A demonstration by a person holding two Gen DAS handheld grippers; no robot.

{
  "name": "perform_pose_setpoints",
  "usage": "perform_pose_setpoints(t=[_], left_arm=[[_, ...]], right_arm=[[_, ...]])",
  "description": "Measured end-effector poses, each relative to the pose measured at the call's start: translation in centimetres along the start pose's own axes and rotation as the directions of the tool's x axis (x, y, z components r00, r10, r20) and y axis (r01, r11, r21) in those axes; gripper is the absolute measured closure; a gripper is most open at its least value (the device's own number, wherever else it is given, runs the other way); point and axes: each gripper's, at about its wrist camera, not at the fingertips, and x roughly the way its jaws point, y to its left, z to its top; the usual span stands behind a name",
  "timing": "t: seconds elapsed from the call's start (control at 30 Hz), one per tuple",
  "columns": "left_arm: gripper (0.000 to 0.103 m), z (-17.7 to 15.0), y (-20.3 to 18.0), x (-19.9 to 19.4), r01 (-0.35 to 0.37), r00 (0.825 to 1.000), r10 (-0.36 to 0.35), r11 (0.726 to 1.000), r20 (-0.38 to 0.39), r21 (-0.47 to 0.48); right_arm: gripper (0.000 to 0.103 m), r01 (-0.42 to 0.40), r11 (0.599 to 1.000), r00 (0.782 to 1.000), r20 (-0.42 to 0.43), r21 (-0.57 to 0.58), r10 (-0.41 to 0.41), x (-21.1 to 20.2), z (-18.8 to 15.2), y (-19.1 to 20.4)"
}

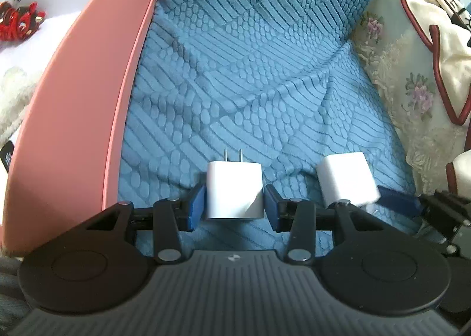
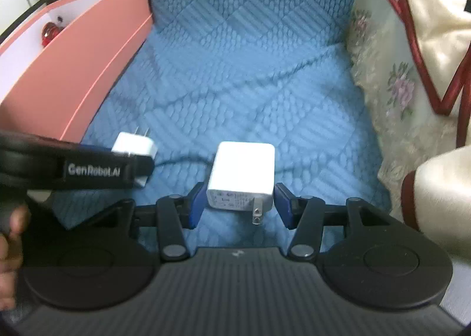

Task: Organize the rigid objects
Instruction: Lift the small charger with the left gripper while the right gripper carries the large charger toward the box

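Note:
A small white charger plug [image 1: 234, 189] with two prongs pointing away sits between the blue pads of my left gripper [image 1: 235, 203], which touch or nearly touch its sides. It also shows in the right wrist view [image 2: 134, 146], partly behind the left gripper's body. A larger white charger block [image 2: 243, 172] lies between the pads of my right gripper [image 2: 238, 203], prongs toward the camera, with small gaps at the sides. The block shows in the left wrist view [image 1: 346, 180] too. Both lie on a blue textured cover [image 1: 250, 86].
A pink box [image 1: 76, 118] with a white inside stands to the left, holding a red object [image 1: 17, 21]. It also shows in the right wrist view [image 2: 67, 71]. A cream floral cloth with red trim [image 2: 412, 56] lies to the right.

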Motion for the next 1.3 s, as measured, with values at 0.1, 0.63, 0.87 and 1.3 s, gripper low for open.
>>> perform_pose_setpoints(t=[0.1,0.63,0.87,1.3], left_arm=[[0.054,-0.1,0.4,0.0,0.004,1.0,-0.004,1.0,-0.004,-0.023],[0.054,0.0,1.2,0.3,0.036,0.999,-0.035,0.996,0.009,-0.078],[0.054,0.4,0.7,0.6,0.027,1.0,-0.026,0.996,0.018,-0.082],[0.054,0.7,0.0,-0.5,-0.024,0.997,0.028,0.998,0.069,-0.063]], right_arm=[[0.047,-0.001,1.0,1.0,-0.002,-0.014,0.001,0.3,0.1,0.0],[0.047,0.011,0.999,1.0,0.004,0.042,-0.012,3.4,1.1,-1.1],[0.047,0.015,0.996,1.0,0.01,0.086,-0.016,3.5,1.3,-1.8],[0.048,0.007,0.996,1.0,0.016,0.084,-0.008,1.4,2.2,-2.6]])
